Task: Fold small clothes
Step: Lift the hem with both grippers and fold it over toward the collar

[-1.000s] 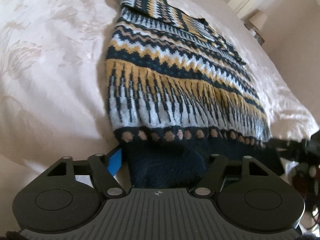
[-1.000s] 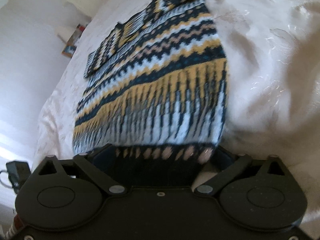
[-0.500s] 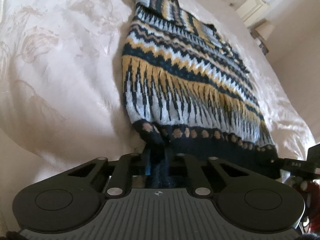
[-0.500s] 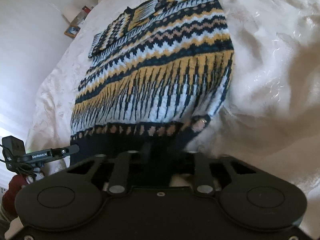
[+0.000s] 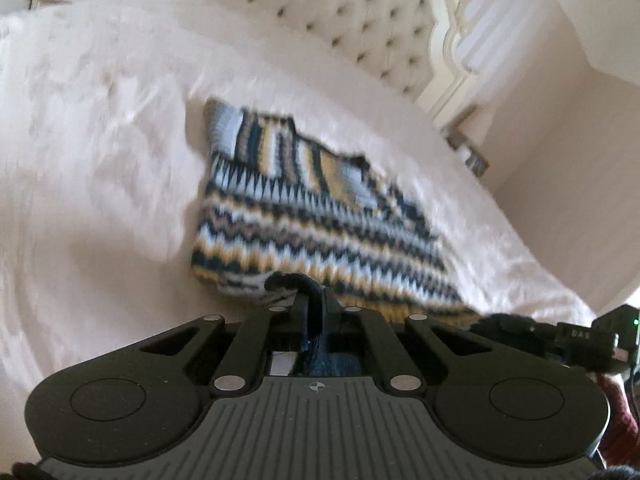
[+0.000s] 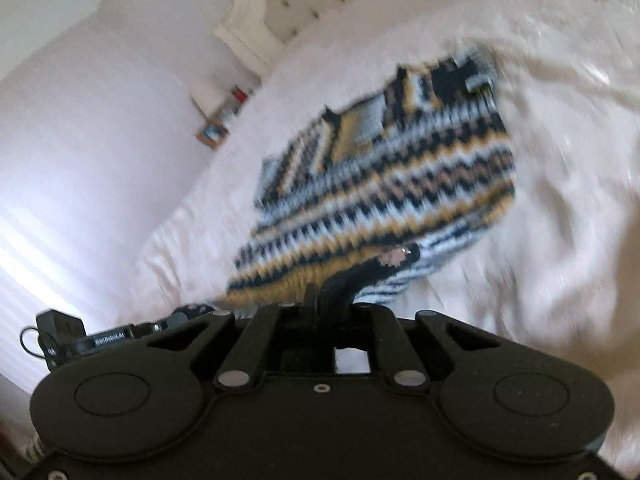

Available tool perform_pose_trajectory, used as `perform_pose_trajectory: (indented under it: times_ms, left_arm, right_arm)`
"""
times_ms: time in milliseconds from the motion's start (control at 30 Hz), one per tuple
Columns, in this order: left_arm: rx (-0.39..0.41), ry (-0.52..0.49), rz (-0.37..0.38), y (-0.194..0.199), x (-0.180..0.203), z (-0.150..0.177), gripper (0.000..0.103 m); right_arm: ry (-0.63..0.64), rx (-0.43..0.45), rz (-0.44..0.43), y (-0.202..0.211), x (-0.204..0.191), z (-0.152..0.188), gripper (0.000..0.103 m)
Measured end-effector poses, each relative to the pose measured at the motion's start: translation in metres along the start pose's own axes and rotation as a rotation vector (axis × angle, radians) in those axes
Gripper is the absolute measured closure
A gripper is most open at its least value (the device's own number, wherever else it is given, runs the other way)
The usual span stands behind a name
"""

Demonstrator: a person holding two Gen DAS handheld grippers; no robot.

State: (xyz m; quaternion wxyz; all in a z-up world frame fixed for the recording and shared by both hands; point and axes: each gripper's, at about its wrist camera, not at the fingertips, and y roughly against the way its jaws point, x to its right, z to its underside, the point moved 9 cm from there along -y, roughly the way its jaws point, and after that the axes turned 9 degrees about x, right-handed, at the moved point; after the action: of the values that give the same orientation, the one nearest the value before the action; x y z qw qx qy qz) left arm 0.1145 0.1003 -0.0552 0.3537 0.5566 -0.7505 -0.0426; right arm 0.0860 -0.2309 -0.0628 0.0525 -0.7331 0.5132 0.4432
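Observation:
A patterned knit sweater (image 5: 316, 216) in navy, mustard and pale blue lies on a cream bedspread (image 5: 100, 160). Its navy bottom hem is lifted and curls over the body. My left gripper (image 5: 314, 300) is shut on the hem's left corner. My right gripper (image 6: 320, 300) is shut on the hem's right corner, and the sweater (image 6: 384, 184) stretches away from it. The other gripper shows at the edge of each view, the right one (image 5: 576, 336) and the left one (image 6: 100, 338). Both views are motion-blurred.
A tufted cream headboard (image 5: 360, 24) stands at the far end of the bed. A nightstand with small items (image 6: 216, 128) sits beside the bed against the wall. The bedspread extends wide on both sides of the sweater.
Both grippers closed on the hem corners, then lifted and carried the hem forward toward the collar. The lower fringe-patterned part of the sweater has folded under and out of sight.

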Motion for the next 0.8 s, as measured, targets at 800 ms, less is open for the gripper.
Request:
perform_pose_trajectory:
  times_ms: [800]
  left_arm:
    - [0.226,-0.065,-0.005,-0.13,0.016,-0.155,0.098]
  right_arm:
    - [0.142,0.239,-0.007,-0.113,0.008,-0.174,0.09]
